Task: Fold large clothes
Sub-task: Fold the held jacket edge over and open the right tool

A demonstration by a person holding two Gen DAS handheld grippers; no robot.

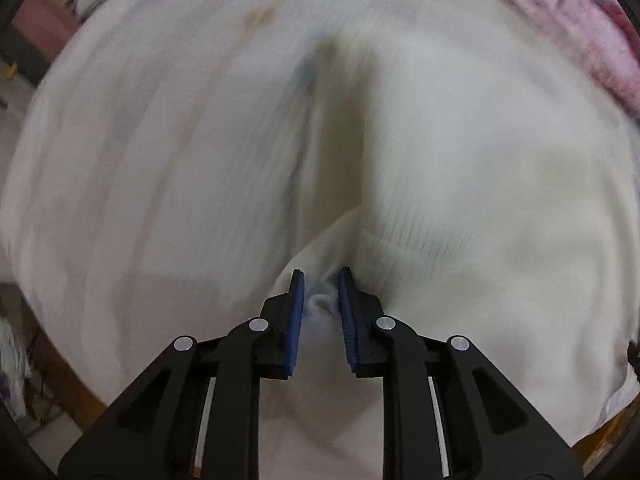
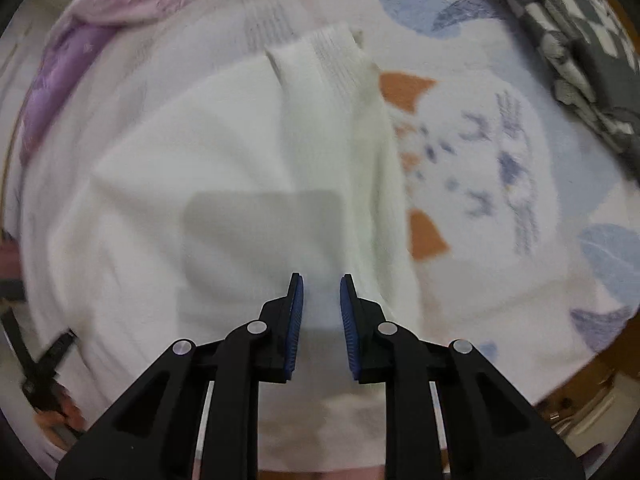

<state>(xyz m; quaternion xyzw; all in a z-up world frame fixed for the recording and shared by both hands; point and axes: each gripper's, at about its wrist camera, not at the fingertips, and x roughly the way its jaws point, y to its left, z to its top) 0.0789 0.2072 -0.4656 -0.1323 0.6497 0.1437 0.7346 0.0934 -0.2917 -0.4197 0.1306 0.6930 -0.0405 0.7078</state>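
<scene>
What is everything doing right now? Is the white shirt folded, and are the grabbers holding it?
White garment: partly folded, sleeve laid over its body.
Left hand-held gripper: shut on bunched white cloth.
Right hand-held gripper: shut on the garment's edge.
Printed bedsheet: spread flat.
Checkered cloth: crumpled, aside.

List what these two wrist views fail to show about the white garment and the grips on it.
- Left wrist view: motion blur smears the white garment; its outline runs off the frame.
- Left gripper: bunched cloth sits between the pads, but how much is pinched is hidden.
- Right gripper: whether its pads grip cloth cannot be told.
- Right wrist view: the checked fabric is cut by the edge.
</scene>
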